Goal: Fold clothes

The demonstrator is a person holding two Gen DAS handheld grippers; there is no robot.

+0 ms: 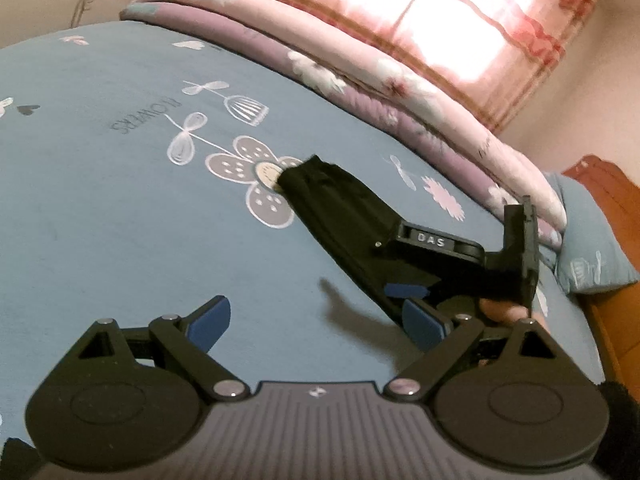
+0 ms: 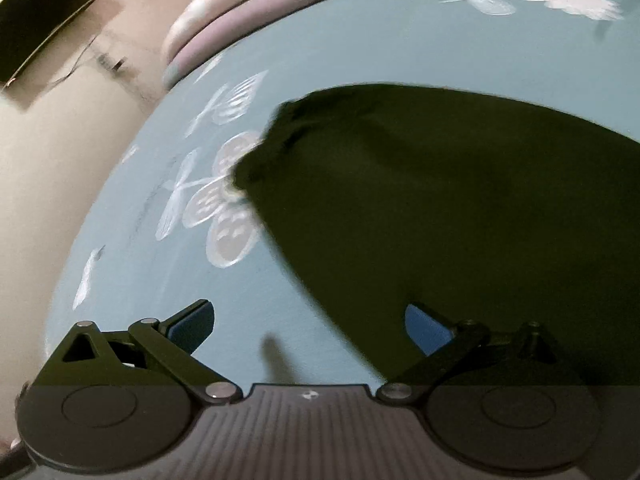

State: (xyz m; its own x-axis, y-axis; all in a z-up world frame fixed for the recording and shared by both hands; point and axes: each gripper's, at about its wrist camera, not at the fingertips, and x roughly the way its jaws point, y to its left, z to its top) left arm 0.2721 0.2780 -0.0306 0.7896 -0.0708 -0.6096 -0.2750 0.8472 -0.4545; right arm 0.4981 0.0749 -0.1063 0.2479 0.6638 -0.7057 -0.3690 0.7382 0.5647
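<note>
Home bedroom: bed sheet (image 1: 100, 208), quilt (image 1: 360, 64), curtained window (image 1: 440, 12).

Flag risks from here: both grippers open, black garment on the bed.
1. The garment is bunched at its far end, over the flower print; folding now would likely trap the wrinkles.
2. The right gripper sits very close to the left gripper at the same garment edge; the two could collide when closing.
3. The right gripper may pinch the bedsheet along with the cloth.

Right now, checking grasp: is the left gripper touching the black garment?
Apart. The left wrist view shows the left gripper open over bare sheet, black garment lying beyond.
</note>
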